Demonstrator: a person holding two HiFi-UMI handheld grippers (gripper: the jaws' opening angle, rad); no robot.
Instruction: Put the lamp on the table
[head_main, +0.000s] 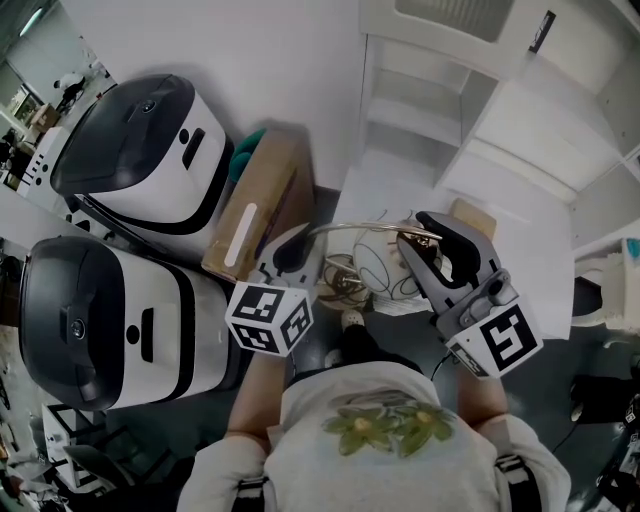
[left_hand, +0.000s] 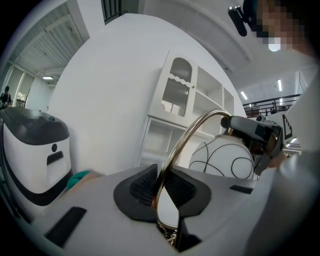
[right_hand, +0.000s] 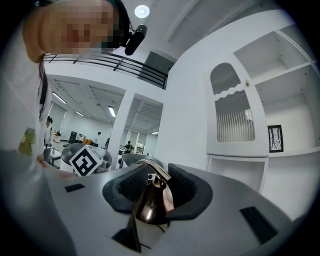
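Note:
I hold a lamp between both grippers, low in front of the person. Its white globe shade (head_main: 383, 262) carries thin black lines, and a curved brass arm (head_main: 350, 228) arcs over it. My left gripper (head_main: 290, 252) is shut on that brass arm (left_hand: 185, 140), which rises from between the pads and bends right to the globe (left_hand: 222, 157). My right gripper (head_main: 418, 242) is shut on the brass cap (right_hand: 150, 202) at the top of the shade, and the pads of the right gripper (right_hand: 152, 186) press its sides. The lamp's base is hidden.
Two white-and-black machines (head_main: 150, 150) (head_main: 110, 320) stand at the left. A cardboard box (head_main: 255, 205) and a teal object (head_main: 246, 150) lean by the wall between them and me. A white shelf cabinet (head_main: 500, 130) fills the upper right, with a white ledge (head_main: 545, 235) below it.

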